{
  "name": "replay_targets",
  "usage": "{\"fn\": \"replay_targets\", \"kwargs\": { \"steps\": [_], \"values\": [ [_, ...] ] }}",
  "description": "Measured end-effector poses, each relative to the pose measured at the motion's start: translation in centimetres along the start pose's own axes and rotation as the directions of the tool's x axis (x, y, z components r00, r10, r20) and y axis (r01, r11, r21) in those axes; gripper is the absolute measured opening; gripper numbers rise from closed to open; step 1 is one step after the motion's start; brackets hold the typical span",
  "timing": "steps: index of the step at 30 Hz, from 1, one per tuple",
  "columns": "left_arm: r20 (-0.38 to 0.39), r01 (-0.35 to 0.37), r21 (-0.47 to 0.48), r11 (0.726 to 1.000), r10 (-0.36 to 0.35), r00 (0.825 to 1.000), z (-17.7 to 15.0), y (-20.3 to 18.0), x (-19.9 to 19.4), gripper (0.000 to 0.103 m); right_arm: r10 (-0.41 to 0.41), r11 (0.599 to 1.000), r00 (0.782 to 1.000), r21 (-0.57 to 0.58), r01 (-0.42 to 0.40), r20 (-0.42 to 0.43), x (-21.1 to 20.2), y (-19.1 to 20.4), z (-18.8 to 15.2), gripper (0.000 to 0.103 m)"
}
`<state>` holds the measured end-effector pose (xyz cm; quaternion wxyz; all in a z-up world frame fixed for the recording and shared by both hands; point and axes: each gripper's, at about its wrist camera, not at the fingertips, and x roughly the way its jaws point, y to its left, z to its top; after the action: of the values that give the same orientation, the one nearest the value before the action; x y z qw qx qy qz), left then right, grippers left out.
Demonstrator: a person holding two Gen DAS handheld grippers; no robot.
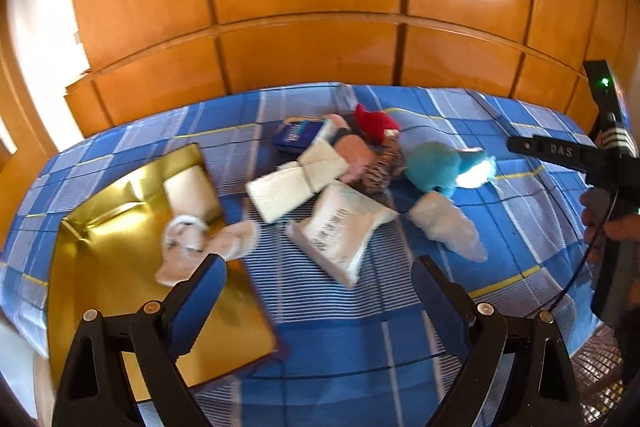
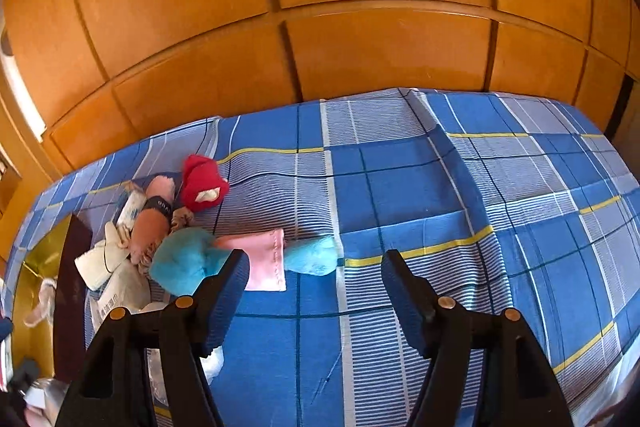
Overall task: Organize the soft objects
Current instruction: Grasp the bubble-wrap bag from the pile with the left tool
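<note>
A pile of soft things lies on the blue plaid bed: a red plush, a teal plush, a folded white cloth, a white packet and a pale fluffy piece. A gold box at the left holds a white pad and a pale pink soft toy. My left gripper is open and empty above the bed, near the box's right edge. My right gripper is open and empty, just right of the teal plush and a pink cloth.
A wooden wardrobe wall rises behind the bed. A dark blue packet lies at the back of the pile. The right-hand device shows at the right edge of the left wrist view. The bed's right half is bare sheet.
</note>
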<state>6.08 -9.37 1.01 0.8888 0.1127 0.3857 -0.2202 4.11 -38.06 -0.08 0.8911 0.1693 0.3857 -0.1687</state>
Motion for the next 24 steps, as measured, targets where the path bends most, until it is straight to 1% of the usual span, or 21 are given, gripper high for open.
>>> {"fn": "replay_targets", "kwargs": {
  "steps": [4, 8, 11, 13, 14, 15, 16, 19, 20, 21, 24],
  "values": [
    [-0.029, 0.053, 0.012, 0.999, -0.053, 0.998, 0.5, -1.5, 1.0, 0.094, -0.01, 1.0, 1.0, 0.021, 0.01, 0.001, -0.2, -0.4, 0.1, 0.069],
    [-0.061, 0.114, 0.005, 0.993, -0.114, 0.992, 1.4, -3.0, 2.4, 0.094, -0.006, 0.999, 1.0, 0.04, 0.006, 0.006, -0.3, -0.8, 0.4, 0.069],
    [-0.095, 0.163, -0.018, 0.986, -0.164, 0.982, 2.1, -4.3, 4.0, 0.094, -0.006, 0.998, 1.0, 0.056, 0.005, 0.018, -0.6, -1.1, 0.5, 0.069],
    [-0.118, 0.182, -0.028, 0.983, -0.184, 0.976, 2.4, -5.1, 5.1, 0.094, 0.0, 0.998, 1.0, 0.069, -0.001, 0.018, -0.6, -1.3, 0.6, 0.07],
    [-0.131, 0.19, -0.034, 0.981, -0.193, 0.972, 2.6, -5.6, 5.6, 0.092, 0.004, 0.997, 1.0, 0.075, -0.005, 0.015, -0.6, -1.4, 0.6, 0.07],
    [-0.151, 0.212, -0.047, 0.976, -0.217, 0.965, 2.8, -6.2, 6.4, 0.089, 0.007, 0.997, 1.0, 0.079, -0.008, 0.014, -0.5, -1.4, 0.6, 0.07],
    [-0.159, 0.222, -0.053, 0.974, -0.228, 0.961, 2.8, -6.5, 6.8, 0.088, 0.012, 0.996, 1.0, 0.083, -0.013, 0.01, -0.5, -1.4, 0.7, 0.07],
    [-0.181, 0.227, -0.071, 0.971, -0.236, 0.955, 3.2, -7.8, 8.7, 0.084, 0.021, 0.996, 1.0, 0.089, -0.022, 0.009, -0.5, -1.4, 0.7, 0.07],
    [-0.193, 0.232, -0.087, 0.969, -0.245, 0.95, 3.3, -8.2, 9.5, 0.081, 0.024, 0.996, 1.0, 0.09, -0.025, 0.011, -0.6, -1.5, 0.7, 0.07],
    [-0.198, 0.231, -0.1, 0.968, -0.247, 0.949, 3.4, -8.3, 10.0, 0.081, 0.026, 0.995, 1.0, 0.092, -0.027, 0.011, -0.6, -1.5, 0.7, 0.07],
    [-0.185, 0.199, -0.132, 0.971, -0.222, 0.957, 3.6, -8.6, 11.6, 0.081, 0.036, 0.994, 0.999, 0.1, -0.037, 0.011, -0.6, -1.6, 0.7, 0.07]
  ]
}}
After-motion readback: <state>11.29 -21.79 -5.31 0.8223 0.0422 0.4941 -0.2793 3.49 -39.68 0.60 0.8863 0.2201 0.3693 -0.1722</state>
